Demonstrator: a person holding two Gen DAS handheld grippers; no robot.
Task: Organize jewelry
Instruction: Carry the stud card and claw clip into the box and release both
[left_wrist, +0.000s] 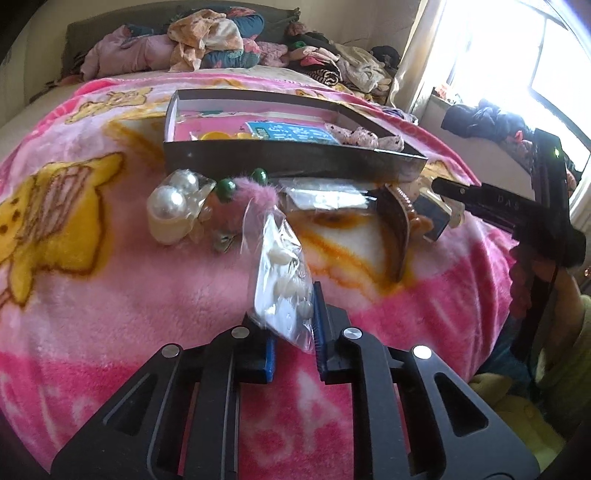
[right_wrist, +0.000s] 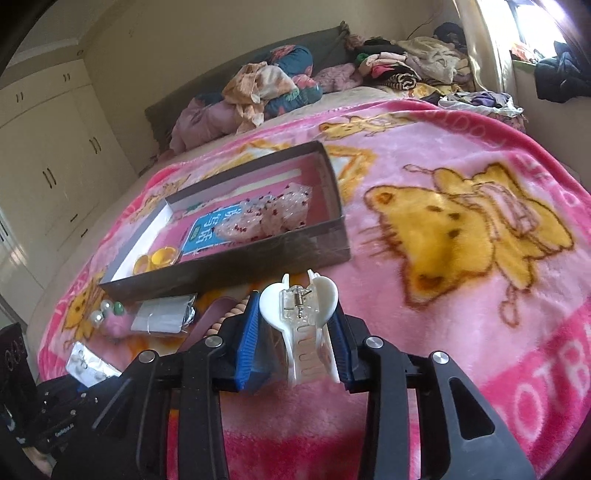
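My left gripper (left_wrist: 295, 321) is shut on a clear plastic bag of white earrings (left_wrist: 284, 280), held just above the pink blanket. My right gripper (right_wrist: 295, 325) is shut on a white heart-shaped hair claw clip (right_wrist: 299, 306); it also shows at the right in the left wrist view (left_wrist: 443, 199). A dark open box (left_wrist: 295, 158) lies on the bed, also in the right wrist view (right_wrist: 236, 266), holding yellow rings (right_wrist: 159, 258), a blue card (right_wrist: 207, 232) and a speckled bag (right_wrist: 266, 218). Pearl earrings (left_wrist: 173, 199), a pink fluffy piece with green beads (left_wrist: 251, 192) and a flat packet (left_wrist: 325, 195) lie in front of the box.
The pink blanket (right_wrist: 461, 229) with yellow bears covers the bed. Piles of clothes (left_wrist: 207, 40) lie at the headboard. A window (left_wrist: 517, 66) is at the right. White wardrobes (right_wrist: 48, 155) stand at the left. A brown curved band (left_wrist: 399, 229) lies near the box.
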